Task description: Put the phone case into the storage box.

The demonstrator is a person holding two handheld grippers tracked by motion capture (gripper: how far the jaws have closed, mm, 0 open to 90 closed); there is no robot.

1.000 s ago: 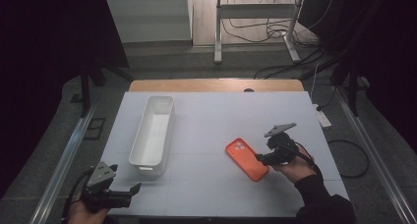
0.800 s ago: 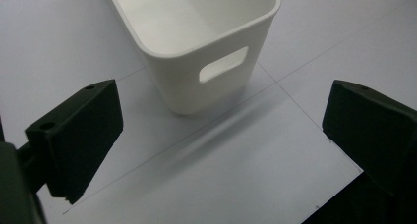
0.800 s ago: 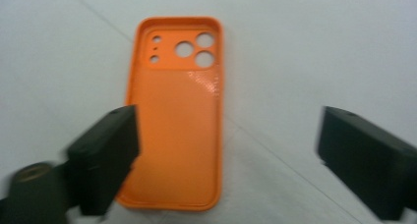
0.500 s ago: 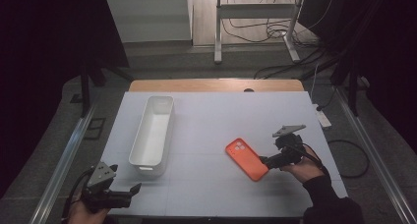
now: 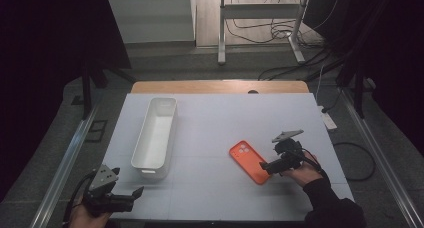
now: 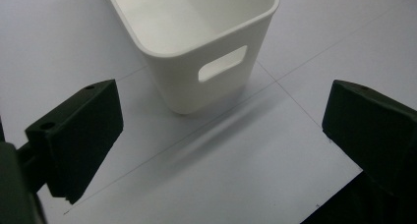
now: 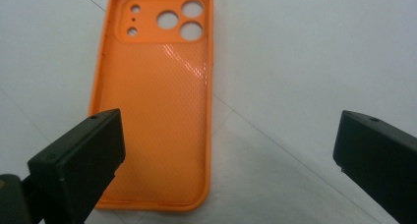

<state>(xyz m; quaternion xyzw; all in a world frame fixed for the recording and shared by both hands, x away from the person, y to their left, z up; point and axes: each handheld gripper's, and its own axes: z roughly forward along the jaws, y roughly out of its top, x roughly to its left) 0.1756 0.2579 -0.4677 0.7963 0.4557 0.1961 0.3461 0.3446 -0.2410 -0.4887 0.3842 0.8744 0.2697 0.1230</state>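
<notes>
Item 1: orange phone case [image 5: 249,161], flat on table [image 5: 220,123], inner side up, just beside your R gripper [image 5: 265,166]; jaws wide, holding nothing. Item 2: white bin [image 5: 155,131], near your L gripper [image 5: 137,193]; jaws wide too.

No readable text, labels, brands, numbers or signs.

**White table, two items on it**

From my station I saw a white table [image 5: 215,123] with faint grid lines and a wooden strip along its far edge. A long white bin [image 5: 155,131] stood left of centre. An orange phone case [image 5: 248,161] lay open side up, right of centre, well apart from it.
</notes>
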